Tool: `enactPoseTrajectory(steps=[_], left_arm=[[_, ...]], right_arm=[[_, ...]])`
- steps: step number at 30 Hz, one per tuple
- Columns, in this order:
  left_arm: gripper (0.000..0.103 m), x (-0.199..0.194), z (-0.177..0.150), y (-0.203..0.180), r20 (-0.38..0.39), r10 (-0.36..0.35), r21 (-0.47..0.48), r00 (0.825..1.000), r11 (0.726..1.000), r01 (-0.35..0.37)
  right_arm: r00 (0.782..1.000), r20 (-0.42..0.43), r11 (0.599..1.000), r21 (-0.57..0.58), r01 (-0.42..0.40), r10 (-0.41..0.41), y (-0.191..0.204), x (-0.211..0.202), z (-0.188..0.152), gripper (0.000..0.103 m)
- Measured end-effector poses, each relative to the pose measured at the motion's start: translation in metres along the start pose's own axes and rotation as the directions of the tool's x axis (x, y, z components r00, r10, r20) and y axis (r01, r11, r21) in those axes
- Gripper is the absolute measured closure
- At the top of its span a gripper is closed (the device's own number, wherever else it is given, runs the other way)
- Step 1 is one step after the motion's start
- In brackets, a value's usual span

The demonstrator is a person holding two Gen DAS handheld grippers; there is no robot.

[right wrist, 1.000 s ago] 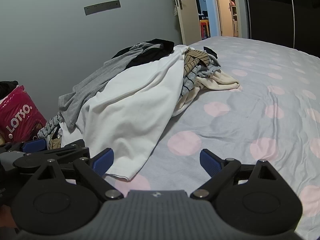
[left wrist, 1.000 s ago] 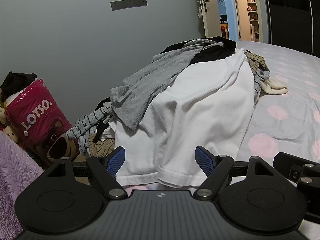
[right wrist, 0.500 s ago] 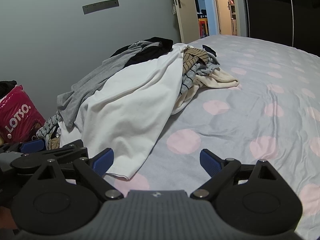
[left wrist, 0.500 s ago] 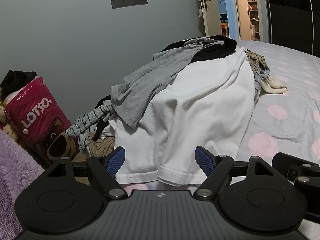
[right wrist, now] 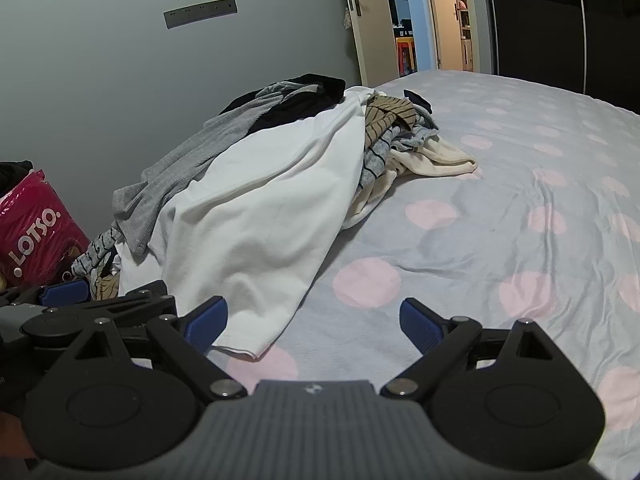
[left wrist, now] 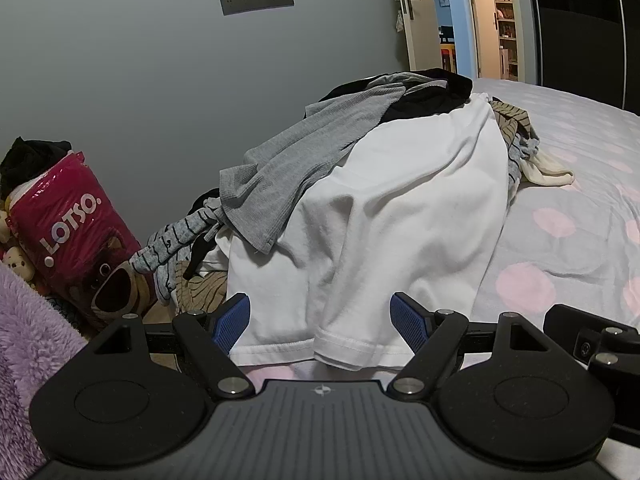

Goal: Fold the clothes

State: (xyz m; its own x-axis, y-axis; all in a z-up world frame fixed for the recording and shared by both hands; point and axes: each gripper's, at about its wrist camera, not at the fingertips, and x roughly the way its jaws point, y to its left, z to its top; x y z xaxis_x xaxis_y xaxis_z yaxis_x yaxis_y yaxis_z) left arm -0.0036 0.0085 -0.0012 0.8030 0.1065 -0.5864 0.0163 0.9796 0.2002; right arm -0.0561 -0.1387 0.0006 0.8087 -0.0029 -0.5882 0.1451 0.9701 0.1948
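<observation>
A pile of clothes lies on the bed against the grey wall. A white T-shirt (left wrist: 400, 216) (right wrist: 256, 216) drapes over its front, its hem nearest me. A grey ribbed top (left wrist: 304, 160) (right wrist: 180, 172), a black garment (left wrist: 432, 92) and striped pieces (right wrist: 384, 128) lie on and beside it. A cream garment (right wrist: 436, 160) sticks out at the right. My left gripper (left wrist: 320, 320) is open, its fingers either side of the white hem, not touching. My right gripper (right wrist: 314, 320) is open and empty over the sheet, just right of the hem.
The bed has a grey sheet with pink dots (right wrist: 520, 208), spreading right of the pile. A pink LOTSO bag (left wrist: 72, 236) and plush toys stand at the left by the wall. A purple fuzzy blanket (left wrist: 28, 344) is at the lower left. An open door (right wrist: 408, 32) is behind.
Both grippers have edged slightly toward the pile; the white hem sits a little closer to the left gripper's fingers. Both stay open.
</observation>
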Motion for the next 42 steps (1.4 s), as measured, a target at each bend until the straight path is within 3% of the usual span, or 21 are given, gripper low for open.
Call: enactPoseTrajectory(steps=[11,19,26,29,32,36,42], left_arm=[[0.026,0.001,0.001,0.001,0.006,-0.011,0.003,1.000,1.000,0.011],[0.030,0.006,0.009,0.009,-0.016,-0.128,-0.024,0.992,0.992,0.128],[0.045,0.016,0.040,0.015,-0.041,-0.202,0.029,0.979,0.979,0.203],[0.051,0.031,0.061,0.022,-0.062,-0.229,0.051,0.972,0.971,0.232],[0.054,0.056,0.085,0.027,-0.043,-0.206,0.109,0.978,0.972,0.210],[0.066,0.102,0.113,0.029,-0.060,-0.209,0.148,0.976,0.965,0.215],[0.068,0.148,0.124,0.026,-0.097,-0.228,0.167,0.969,0.956,0.241]], right_arm=[[1.000,-0.015,0.999,0.048,-0.005,0.005,-0.002,0.004,-0.002,0.009],[0.999,0.026,0.995,0.086,-0.041,0.039,-0.005,0.005,0.001,0.010],[0.998,0.038,0.997,0.055,-0.054,0.052,0.001,0.014,0.022,0.019],[0.997,0.060,0.999,0.011,-0.040,0.039,0.004,0.017,0.034,0.020],[0.998,0.059,1.000,-0.006,-0.029,0.029,0.003,0.022,0.042,0.021],[0.999,0.043,0.998,0.061,-0.001,-0.002,-0.007,0.033,0.038,0.021],[0.999,0.013,0.999,0.027,0.035,-0.035,-0.011,0.047,0.031,0.024]])
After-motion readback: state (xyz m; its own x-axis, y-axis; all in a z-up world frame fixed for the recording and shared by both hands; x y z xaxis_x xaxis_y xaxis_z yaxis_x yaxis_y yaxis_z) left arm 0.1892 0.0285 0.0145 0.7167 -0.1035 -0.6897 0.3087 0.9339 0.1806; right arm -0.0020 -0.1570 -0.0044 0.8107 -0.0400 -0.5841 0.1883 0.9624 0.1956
